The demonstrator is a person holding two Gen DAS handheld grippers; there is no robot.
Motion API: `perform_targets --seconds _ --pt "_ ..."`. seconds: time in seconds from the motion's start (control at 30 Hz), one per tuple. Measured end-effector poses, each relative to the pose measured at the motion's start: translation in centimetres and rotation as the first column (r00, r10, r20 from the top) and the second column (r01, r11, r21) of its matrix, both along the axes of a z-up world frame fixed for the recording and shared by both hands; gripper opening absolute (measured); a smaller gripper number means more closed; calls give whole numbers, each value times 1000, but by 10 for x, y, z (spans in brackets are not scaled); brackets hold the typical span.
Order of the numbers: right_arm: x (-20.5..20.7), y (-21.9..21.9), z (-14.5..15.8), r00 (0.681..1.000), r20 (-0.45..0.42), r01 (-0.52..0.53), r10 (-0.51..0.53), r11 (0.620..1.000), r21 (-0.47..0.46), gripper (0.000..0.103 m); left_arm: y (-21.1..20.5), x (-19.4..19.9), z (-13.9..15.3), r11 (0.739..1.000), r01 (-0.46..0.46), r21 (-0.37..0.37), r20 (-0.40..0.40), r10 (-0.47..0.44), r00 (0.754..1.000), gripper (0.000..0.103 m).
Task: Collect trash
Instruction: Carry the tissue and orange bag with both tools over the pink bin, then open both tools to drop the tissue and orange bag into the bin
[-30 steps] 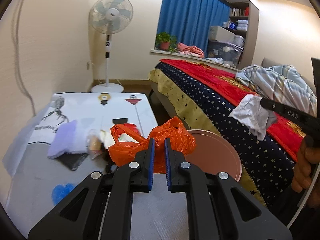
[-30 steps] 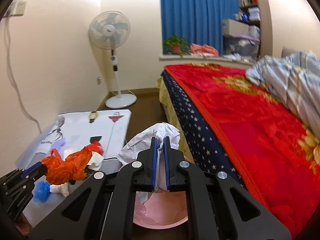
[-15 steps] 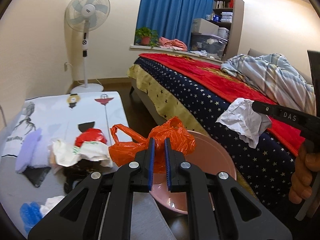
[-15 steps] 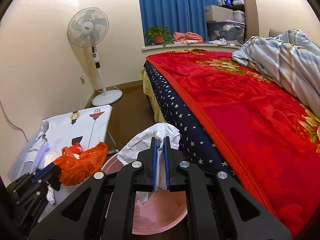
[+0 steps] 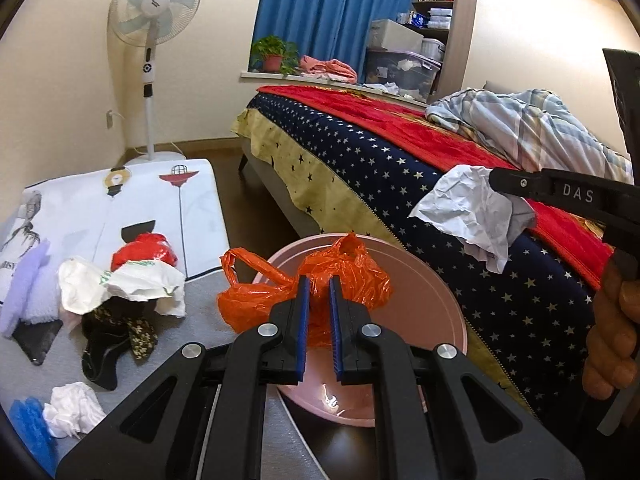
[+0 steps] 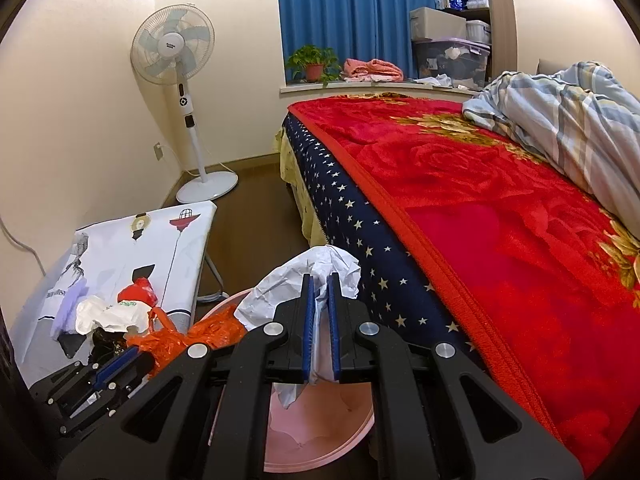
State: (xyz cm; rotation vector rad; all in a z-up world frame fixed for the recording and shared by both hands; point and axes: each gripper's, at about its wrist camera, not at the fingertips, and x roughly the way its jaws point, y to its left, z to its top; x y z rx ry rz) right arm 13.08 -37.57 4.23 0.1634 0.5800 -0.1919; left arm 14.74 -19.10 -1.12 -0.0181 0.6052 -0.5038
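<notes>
My left hand-held gripper is clamped on a crumpled orange plastic bag, and I hold this bag over the near rim of the round pink plastic basin that stands on the floor between the tabletop and the bed. My right hand-held gripper is clamped on a crumpled sheet of white paper; in the left wrist view this paper hangs in the air above the far right side of the basin, in front of the blue star-patterned side of the bed. In the right wrist view the pink basin lies directly under the paper, and the orange bag is at its left rim. On the tabletop, which has a white printed cover, more trash lies near the right edge: a white crumpled plastic bag with green print, touching a red plastic bag behind it, and a dark patterned cloth in front of it. At the near left corner of the tabletop I see a small white crumpled tissue just beside a blue object that I cannot identify. A pale purple cloth lies at the left edge.
</notes>
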Motion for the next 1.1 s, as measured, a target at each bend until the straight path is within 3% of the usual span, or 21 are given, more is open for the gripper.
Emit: perform_targets --seconds 0.3,0.33,0.4,0.43,0.83,1.1 --pt "1 -3 -2 1000 -6 -4 4 1000 13 13 -6 1 0 1000 25 -19 -7 -26 1000 11" --pt "2 -3 -4 1000 -13 -6 6 1000 17 17 -6 1 -1 999 30 -25 -14 -31 999 14" --pt "2 -5 -6 1000 -20 -3 3 1000 20 37 -5 3 -2 999 35 -32 -25 -36 999 15" --pt "2 -5 -6 1000 -20 2 -2 1000 16 38 -4 3 -2 999 30 -25 -25 -30 999 15" --pt "-2 10 -4 999 -10 -42 42 999 -8 38 22 -16 10 1000 -25 -20 -2 25 1000 15" --pt "-14 37 8 993 24 -115 115 993 -23 38 67 -41 20 992 -129 -6 32 129 991 15"
